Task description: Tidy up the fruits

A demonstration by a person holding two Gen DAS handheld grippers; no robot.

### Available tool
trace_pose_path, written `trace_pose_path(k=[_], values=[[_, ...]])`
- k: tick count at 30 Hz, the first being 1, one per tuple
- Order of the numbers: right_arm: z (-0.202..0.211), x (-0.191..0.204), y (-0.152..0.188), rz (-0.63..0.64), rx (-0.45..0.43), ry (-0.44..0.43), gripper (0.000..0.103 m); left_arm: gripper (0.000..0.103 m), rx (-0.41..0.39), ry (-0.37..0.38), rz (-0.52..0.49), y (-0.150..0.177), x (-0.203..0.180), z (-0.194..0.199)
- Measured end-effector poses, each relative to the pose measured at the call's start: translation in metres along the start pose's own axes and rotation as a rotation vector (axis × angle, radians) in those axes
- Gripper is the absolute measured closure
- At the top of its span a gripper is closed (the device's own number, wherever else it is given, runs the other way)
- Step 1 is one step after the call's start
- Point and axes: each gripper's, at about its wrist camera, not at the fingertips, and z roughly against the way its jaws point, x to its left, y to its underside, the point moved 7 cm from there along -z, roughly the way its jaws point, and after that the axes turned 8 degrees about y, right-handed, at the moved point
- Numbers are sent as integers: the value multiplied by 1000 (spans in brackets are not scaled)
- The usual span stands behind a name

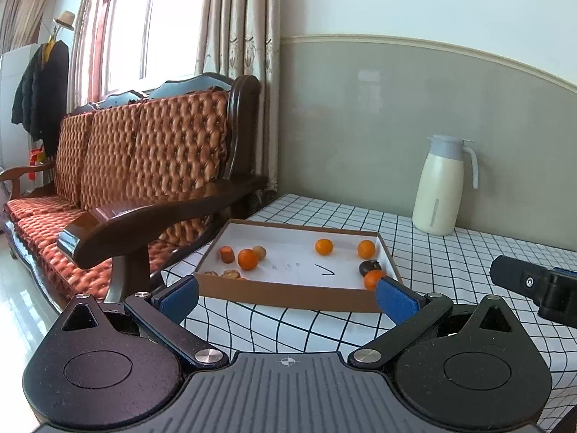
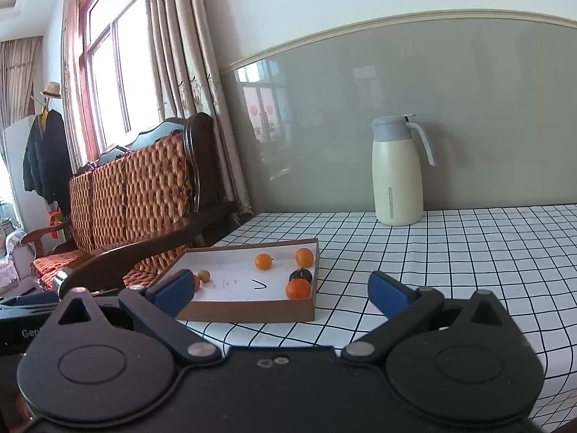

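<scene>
A shallow brown cardboard box [image 1: 288,290] with a white floor lies on the checked tablecloth. Inside it are several oranges, among them one [image 1: 248,259] at the left and one [image 1: 324,246] near the far wall, plus a dark fruit [image 1: 369,266] at the right and small brown fruits [image 1: 230,273] along the near left wall. My left gripper [image 1: 286,297] hovers open just short of the box with nothing between its blue pads. The right wrist view shows the same box [image 2: 252,308], an orange [image 2: 298,288] in its near right corner, and my right gripper [image 2: 281,294] open and empty.
A cream thermos jug [image 1: 438,189] stands on the table by the grey wall. A wooden sofa with orange cushions [image 1: 137,166] sits close to the table's left edge. Part of the other gripper [image 1: 533,285] shows at the right.
</scene>
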Motion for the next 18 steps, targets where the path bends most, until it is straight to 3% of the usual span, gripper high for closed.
trace_pose_path(k=[18], values=[[2,0,0,-5,-20,10,6,0,-34,20,-3,-6,-3,4]])
